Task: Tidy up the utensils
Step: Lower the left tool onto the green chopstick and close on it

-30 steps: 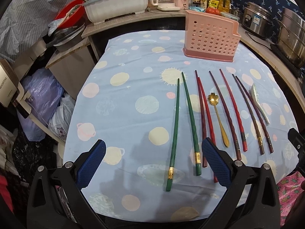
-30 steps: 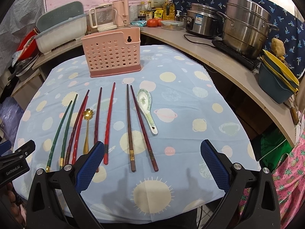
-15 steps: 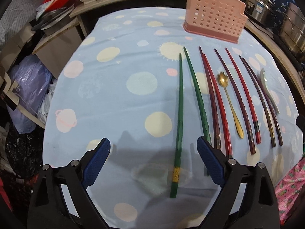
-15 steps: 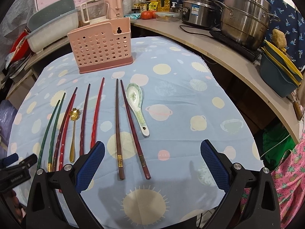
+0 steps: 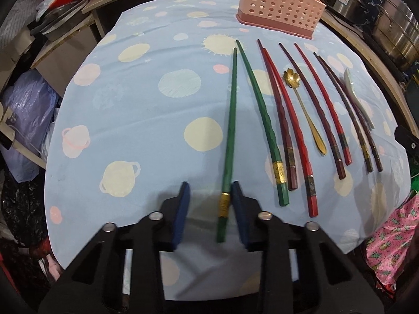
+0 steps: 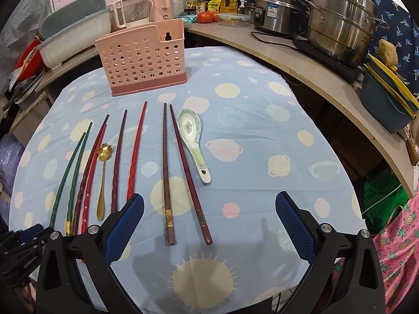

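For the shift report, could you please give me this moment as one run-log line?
left gripper: open, straddling outer green chopstick | right gripper: open, hovering | pink holder: no utensils visible inside

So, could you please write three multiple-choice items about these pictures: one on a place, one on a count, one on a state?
1. Where does the pink perforated plastic holder stand?
A. beyond the utensil tips
B. beside the handles
C. on the wooden shelf

2. How many green chopsticks lie on the blue cloth?
A. one
B. two
C. four

3. How are the left tongs?
A. wide open
B. narrowed around the outer green chopstick's handle end
C. holding the gold flower-shaped spoon

Answers:
1 A, it stands past the tips.
2 B, the outer one and its green partner.
3 B, a pad sits on each side of its gold band.
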`<move>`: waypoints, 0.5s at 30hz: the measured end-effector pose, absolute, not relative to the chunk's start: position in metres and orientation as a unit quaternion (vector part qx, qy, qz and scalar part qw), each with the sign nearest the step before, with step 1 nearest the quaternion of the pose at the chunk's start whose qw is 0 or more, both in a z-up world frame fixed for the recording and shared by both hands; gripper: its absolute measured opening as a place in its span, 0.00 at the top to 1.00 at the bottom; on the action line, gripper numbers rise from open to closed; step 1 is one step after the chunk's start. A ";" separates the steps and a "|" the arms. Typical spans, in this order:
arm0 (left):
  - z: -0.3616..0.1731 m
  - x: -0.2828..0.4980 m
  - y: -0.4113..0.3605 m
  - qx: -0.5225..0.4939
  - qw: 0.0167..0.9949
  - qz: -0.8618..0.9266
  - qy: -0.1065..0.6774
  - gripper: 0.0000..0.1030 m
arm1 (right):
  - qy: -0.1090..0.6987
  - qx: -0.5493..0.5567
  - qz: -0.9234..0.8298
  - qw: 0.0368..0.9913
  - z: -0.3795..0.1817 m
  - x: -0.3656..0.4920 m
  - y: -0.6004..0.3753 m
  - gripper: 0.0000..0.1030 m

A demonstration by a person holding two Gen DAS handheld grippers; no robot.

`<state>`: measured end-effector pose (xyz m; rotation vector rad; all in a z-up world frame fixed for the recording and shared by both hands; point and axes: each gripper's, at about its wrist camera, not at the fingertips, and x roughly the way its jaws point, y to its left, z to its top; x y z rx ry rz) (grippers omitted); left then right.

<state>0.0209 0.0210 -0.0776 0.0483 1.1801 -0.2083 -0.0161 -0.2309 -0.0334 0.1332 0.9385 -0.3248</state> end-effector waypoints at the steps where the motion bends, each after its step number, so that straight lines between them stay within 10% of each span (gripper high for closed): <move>1: -0.077 0.019 0.022 0.019 0.823 -0.105 0.558 0.81 | 0.450 0.064 -0.156 0.877 -0.033 -0.016 -0.231 0.07; 15: -0.050 0.038 0.012 0.013 0.841 -0.120 0.528 0.93 | 0.442 0.087 -0.158 0.878 -0.032 0.003 -0.255 0.10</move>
